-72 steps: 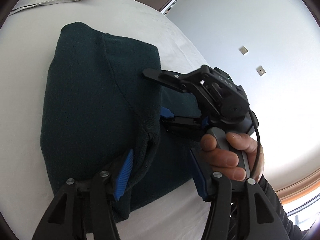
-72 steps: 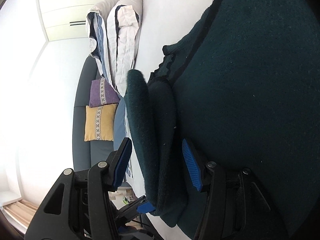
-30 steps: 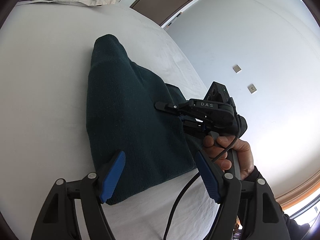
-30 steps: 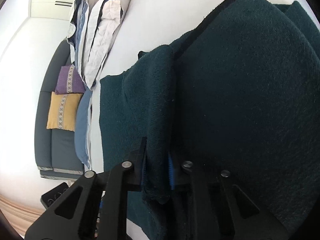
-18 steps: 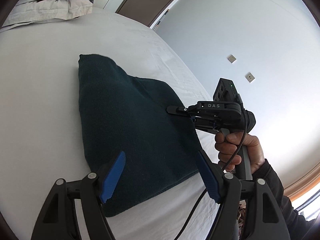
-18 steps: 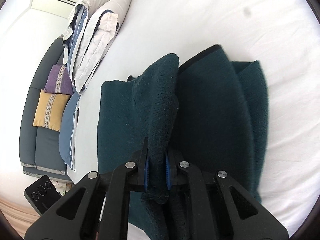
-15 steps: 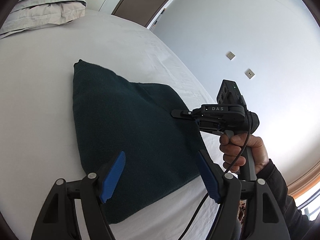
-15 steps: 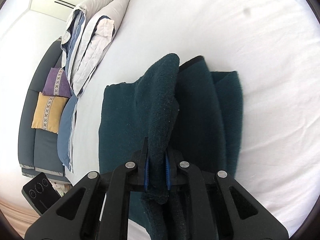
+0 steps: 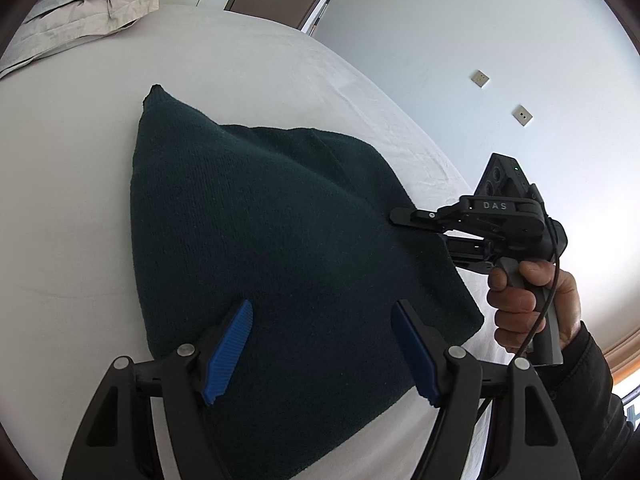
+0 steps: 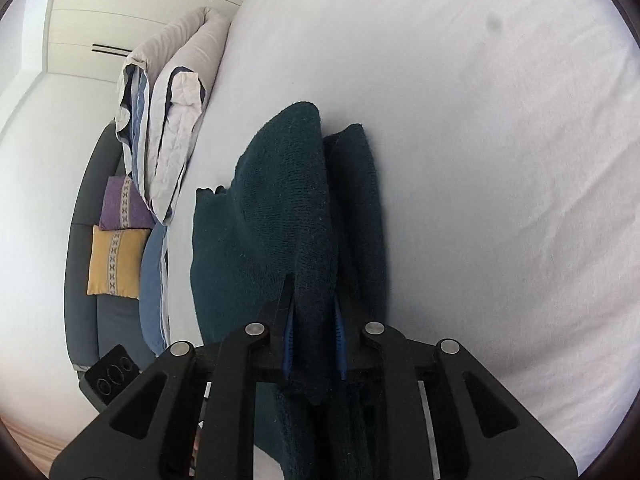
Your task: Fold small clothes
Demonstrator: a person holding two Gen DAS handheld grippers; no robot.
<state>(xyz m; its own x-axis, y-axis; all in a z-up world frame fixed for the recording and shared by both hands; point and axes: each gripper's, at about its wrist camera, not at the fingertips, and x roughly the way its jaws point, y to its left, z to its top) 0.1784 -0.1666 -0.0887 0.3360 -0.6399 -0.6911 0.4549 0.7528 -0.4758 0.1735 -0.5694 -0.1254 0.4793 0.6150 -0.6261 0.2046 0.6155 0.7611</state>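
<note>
Pinching between right fingers (image 10: pixel 289 320): dark garment (image 10: pixel 296 208)

bed: white sheet (image 9: pixel 72 208), lightly creased, small dark spot (image 10: pixel 494 22)
on it, middle: dark green sweater (image 9: pixel 280 264), folded, one edge lifted off the sheet
on it, far end: folded duvets (image 10: pixel 168 120), stacked at the edge

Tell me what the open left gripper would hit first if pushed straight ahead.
Probably the dark green knitted garment, which fills the space beyond the left gripper and its open jaws, lying on the white bedsheet; depth is uncertain.
</note>
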